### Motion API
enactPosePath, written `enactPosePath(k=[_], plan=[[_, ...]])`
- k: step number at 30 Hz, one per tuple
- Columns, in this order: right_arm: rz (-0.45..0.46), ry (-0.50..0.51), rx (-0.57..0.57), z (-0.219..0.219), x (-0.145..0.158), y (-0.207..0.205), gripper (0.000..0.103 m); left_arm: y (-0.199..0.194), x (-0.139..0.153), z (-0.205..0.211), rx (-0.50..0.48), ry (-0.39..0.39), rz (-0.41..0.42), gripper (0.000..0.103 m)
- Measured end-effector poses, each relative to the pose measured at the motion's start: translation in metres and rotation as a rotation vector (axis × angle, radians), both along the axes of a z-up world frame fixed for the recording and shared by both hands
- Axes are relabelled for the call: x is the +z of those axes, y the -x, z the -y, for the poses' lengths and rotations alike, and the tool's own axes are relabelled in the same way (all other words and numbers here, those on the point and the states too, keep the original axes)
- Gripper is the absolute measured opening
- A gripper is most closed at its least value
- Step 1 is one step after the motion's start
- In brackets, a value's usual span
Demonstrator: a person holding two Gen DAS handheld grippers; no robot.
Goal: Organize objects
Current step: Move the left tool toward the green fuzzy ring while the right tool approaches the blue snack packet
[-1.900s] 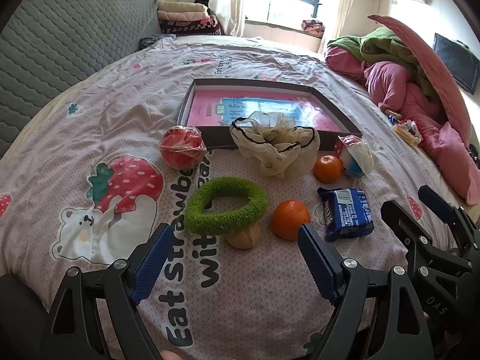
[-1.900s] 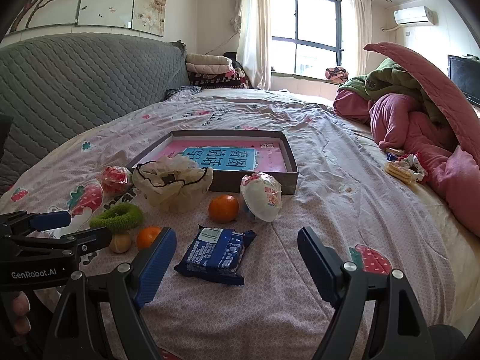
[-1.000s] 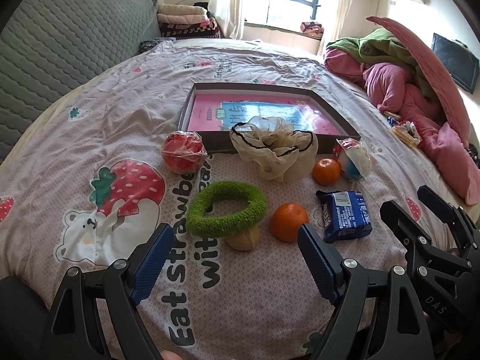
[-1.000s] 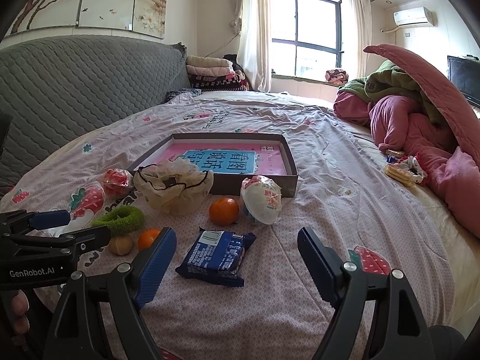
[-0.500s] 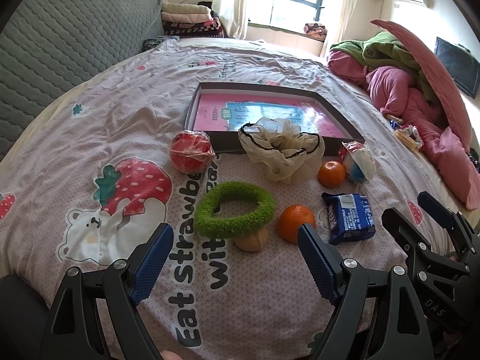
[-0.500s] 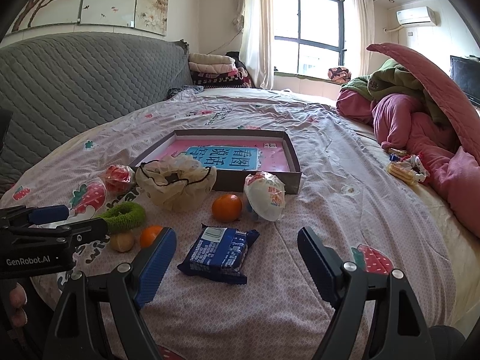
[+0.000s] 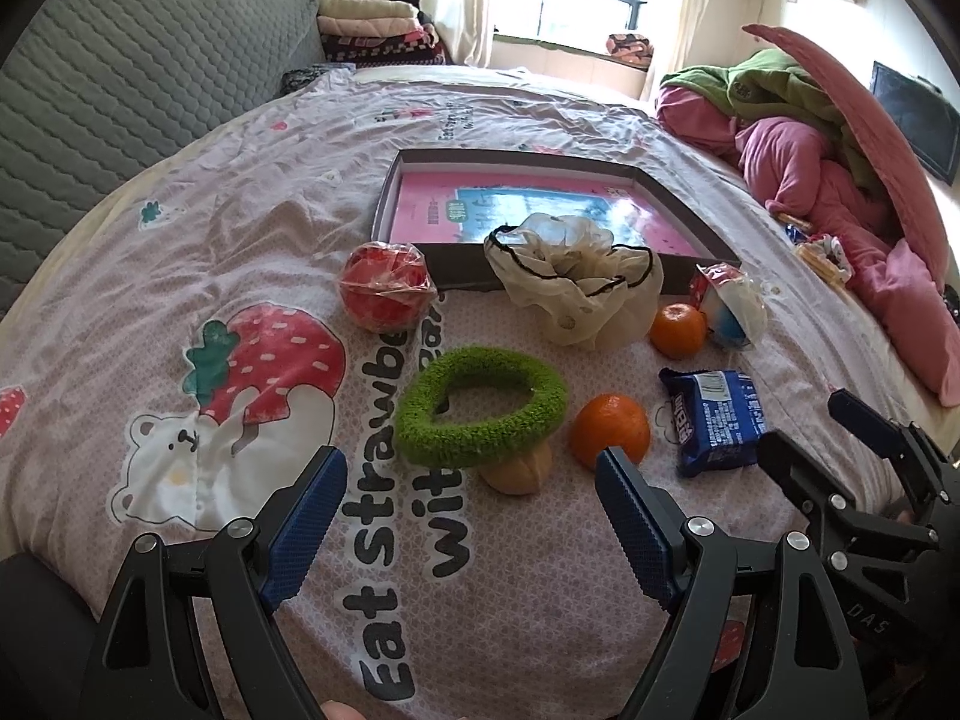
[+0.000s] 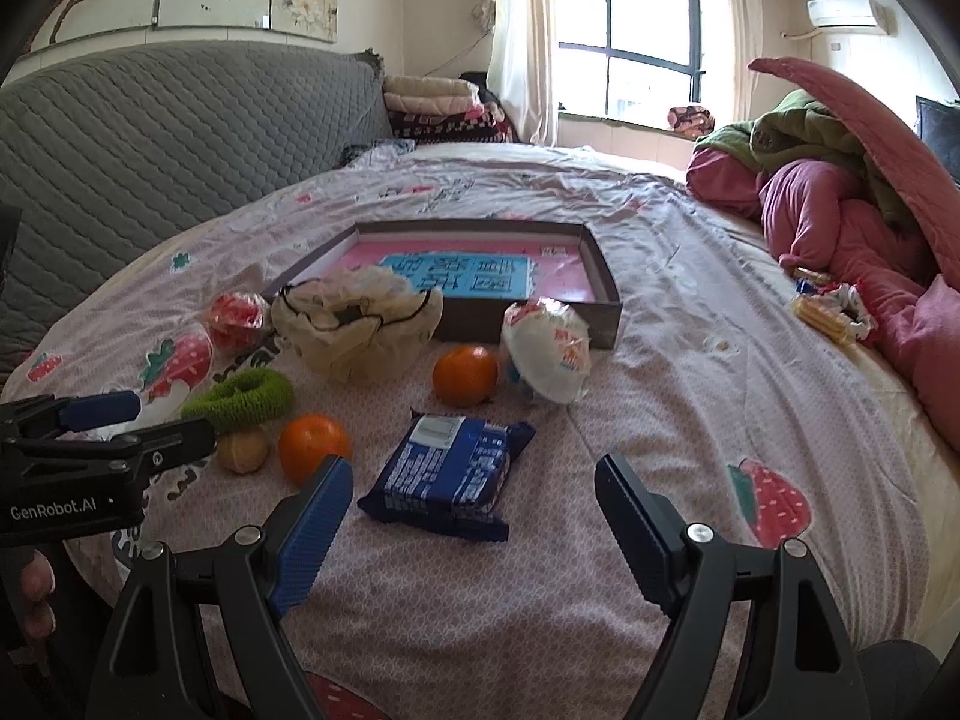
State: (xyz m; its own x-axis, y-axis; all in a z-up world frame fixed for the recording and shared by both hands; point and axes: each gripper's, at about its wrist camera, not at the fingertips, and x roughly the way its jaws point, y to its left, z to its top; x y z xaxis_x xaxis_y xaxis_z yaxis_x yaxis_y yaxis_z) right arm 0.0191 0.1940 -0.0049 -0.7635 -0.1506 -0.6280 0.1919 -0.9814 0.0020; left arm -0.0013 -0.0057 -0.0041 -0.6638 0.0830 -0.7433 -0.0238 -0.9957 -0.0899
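Since the earlier frames both my grippers have eased slightly forward over the bedspread (image 7: 180, 222) and nothing on it has been shifted: the open box (image 7: 420, 180) at the back holds none of the loose items, so I judge the organizing is at its approach step. Largest first, the cream pouch (image 7: 576, 294), green ring (image 7: 480, 408), blue packet (image 8: 456, 468) and near orange (image 7: 609, 429) lie between box and me. My left gripper (image 7: 471, 516) and right gripper (image 8: 474, 516) both stand wide apart, empty, touching nothing; next I must settle on one item, probably ring or packet, and close squarely on it.
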Motion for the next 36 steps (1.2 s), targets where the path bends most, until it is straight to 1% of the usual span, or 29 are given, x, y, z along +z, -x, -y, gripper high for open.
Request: enactPosePath(k=[9, 23, 36], plan=[[0.043, 0.013, -0.007, -0.001, -0.010, 0.005, 0.083, 0.004, -0.003, 0.002, 0.003, 0.015, -0.006, 0.085], [0.067, 0.017, -0.004, 0.001, -0.016, 0.011, 0.083, 0.015, -0.010, -0.003, -0.007, 0.063, -0.013, 0.085], [0.099, 0.050, -0.029, 0.001, -0.023, 0.022, 0.083, 0.029, -0.016, -0.003, -0.006, 0.065, -0.008, 0.085]])
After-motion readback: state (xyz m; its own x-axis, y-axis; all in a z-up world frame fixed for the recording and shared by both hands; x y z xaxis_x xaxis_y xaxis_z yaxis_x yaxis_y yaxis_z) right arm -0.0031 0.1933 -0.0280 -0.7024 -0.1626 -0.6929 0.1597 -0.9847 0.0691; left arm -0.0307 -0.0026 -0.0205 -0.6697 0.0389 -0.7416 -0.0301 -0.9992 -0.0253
